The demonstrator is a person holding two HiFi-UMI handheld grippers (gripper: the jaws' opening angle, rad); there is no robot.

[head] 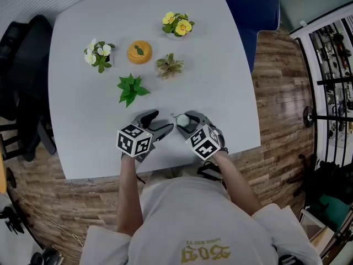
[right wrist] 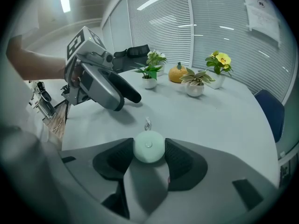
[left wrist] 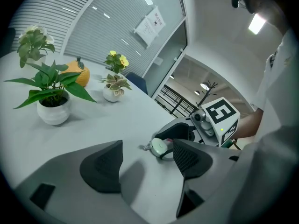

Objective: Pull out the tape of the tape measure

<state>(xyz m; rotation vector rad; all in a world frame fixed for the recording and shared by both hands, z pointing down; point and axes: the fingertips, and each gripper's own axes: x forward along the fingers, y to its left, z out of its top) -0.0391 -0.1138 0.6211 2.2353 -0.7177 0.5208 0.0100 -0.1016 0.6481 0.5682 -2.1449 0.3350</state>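
Note:
A round pale green tape measure (head: 182, 121) lies on the white table (head: 220, 81) near its front edge. My right gripper (head: 184, 122) is shut on it, and in the right gripper view both pads press the sides of the tape measure (right wrist: 149, 146). A small metal pull tab (right wrist: 147, 123) sticks out of its far side, toward my left gripper (right wrist: 100, 85). That left gripper (head: 160, 121) stands open a short way to the left, with nothing between its fingers. The left gripper view shows the tape measure (left wrist: 160, 146) just beyond its fingertips.
Several small potted plants stand mid-table: a green one (head: 130, 88), a white-flowered one (head: 98, 54), a variegated one (head: 169, 65) and a yellow-flowered one (head: 177, 24). An orange pumpkin-shaped piece (head: 139, 52) sits among them. A blue chair (head: 251, 10) is at the far right, a black chair (head: 25, 65) at the left.

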